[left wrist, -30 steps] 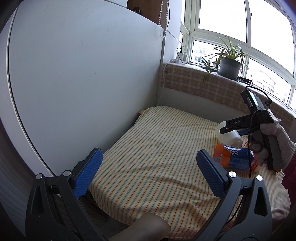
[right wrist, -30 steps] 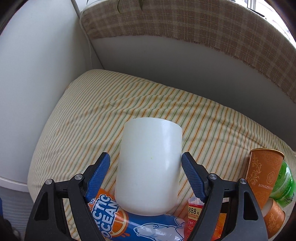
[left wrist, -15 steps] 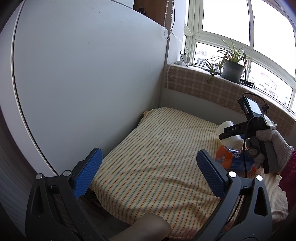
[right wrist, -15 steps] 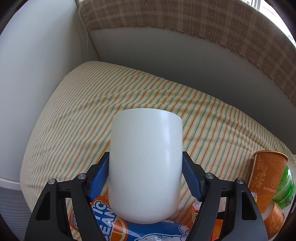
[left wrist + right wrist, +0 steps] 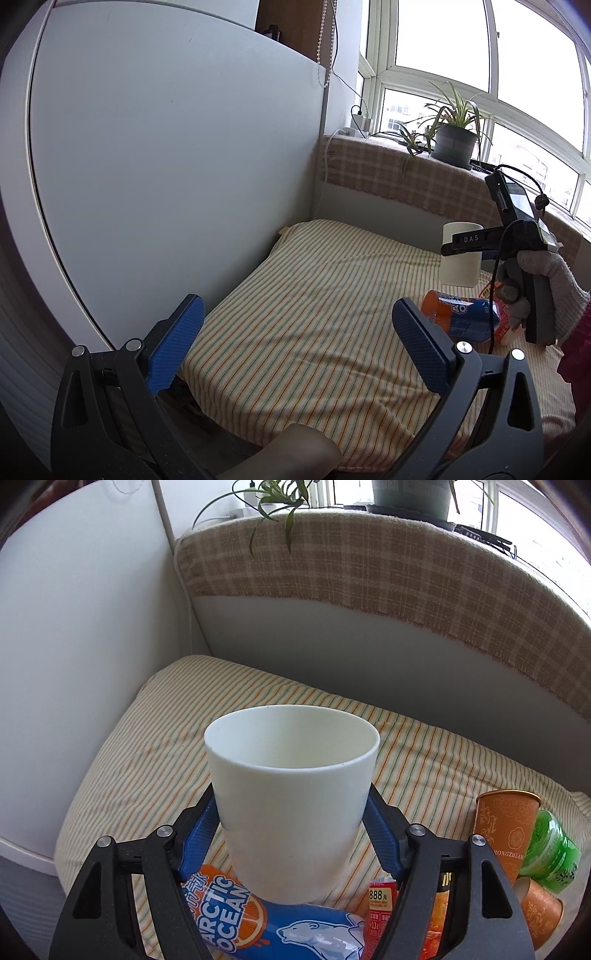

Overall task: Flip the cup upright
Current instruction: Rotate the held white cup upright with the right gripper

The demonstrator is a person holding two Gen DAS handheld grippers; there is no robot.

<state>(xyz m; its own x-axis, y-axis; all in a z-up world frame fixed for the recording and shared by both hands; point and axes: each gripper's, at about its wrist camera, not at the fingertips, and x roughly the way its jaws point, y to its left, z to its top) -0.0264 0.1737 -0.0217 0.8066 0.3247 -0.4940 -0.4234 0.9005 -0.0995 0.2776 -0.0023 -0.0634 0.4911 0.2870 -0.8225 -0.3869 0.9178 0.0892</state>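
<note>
A plain white cup (image 5: 291,794) is held between the blue pads of my right gripper (image 5: 291,823). It is upright, mouth up, lifted above the striped cushion (image 5: 129,775). The cup's inside looks empty. In the left wrist view the cup (image 5: 460,264) shows at the right, clamped by the right gripper (image 5: 465,243) in a gloved hand. My left gripper (image 5: 295,350) is open and empty, hovering over the cushion's near left edge (image 5: 277,369).
An orange and blue Arctic Ocean bottle (image 5: 273,919) lies under the cup. An orange paper cup (image 5: 506,830), a green bottle (image 5: 550,853) and snack packets (image 5: 384,901) crowd the right. A white panel (image 5: 166,184) walls the left; a checked ledge (image 5: 369,572) runs behind.
The right gripper closed on the upside-down cup, lifted it and turned it mouth up. The left gripper stayed open and drew back slightly.
</note>
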